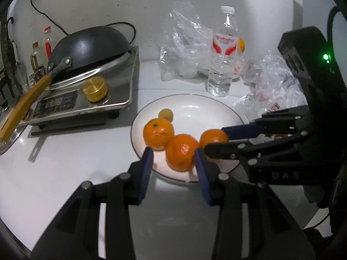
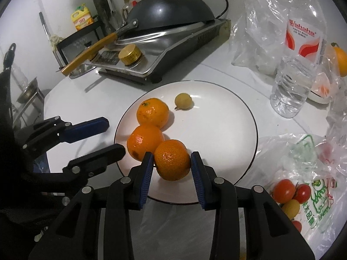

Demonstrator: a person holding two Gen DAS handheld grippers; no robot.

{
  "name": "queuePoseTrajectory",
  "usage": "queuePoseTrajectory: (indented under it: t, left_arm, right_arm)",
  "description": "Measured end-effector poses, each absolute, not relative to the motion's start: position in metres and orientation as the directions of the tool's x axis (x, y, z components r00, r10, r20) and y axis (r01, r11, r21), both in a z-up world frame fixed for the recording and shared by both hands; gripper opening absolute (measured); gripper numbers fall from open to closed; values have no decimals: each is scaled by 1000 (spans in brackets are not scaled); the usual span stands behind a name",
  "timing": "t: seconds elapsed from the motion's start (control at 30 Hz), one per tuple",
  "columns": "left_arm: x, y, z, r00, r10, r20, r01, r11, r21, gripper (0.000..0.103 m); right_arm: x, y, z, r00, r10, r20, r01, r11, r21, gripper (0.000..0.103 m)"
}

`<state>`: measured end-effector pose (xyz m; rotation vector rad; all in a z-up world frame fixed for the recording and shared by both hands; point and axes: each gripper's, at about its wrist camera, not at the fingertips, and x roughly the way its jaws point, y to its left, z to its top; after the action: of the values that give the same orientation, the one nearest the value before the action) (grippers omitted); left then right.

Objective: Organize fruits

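The mandarin (image 2: 172, 160) between the right gripper (image 2: 172, 169)'s blue pads sat at the near edge of the white plate (image 2: 227, 130), touching a second mandarin (image 2: 144, 142). Likely light, round and soft-skinned, it would roll and bruise, so a gentle hold across its widest part suited it. The pads pressed both its sides. The left gripper (image 1: 173, 164) hovered partly open over the plate, empty, its pads flanking that second mandarin without gripping.
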<state>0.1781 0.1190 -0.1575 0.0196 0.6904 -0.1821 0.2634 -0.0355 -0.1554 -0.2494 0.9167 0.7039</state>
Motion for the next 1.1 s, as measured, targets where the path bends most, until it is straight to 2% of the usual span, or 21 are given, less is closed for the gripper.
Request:
queuePoseTrajectory:
  t: [0.57, 1.1]
  left_arm:
    - [159, 117, -152, 769, -142, -623, 164, 986, -22, 41]
    - [149, 83, -139, 778, -142, -611, 189, 982, 12, 42]
  right_arm:
    - [246, -45, -144, 431, 446, -784, -639, 765, 84, 38]
    - [231, -89, -125, 489, 452, -746, -608, 790, 80, 38]
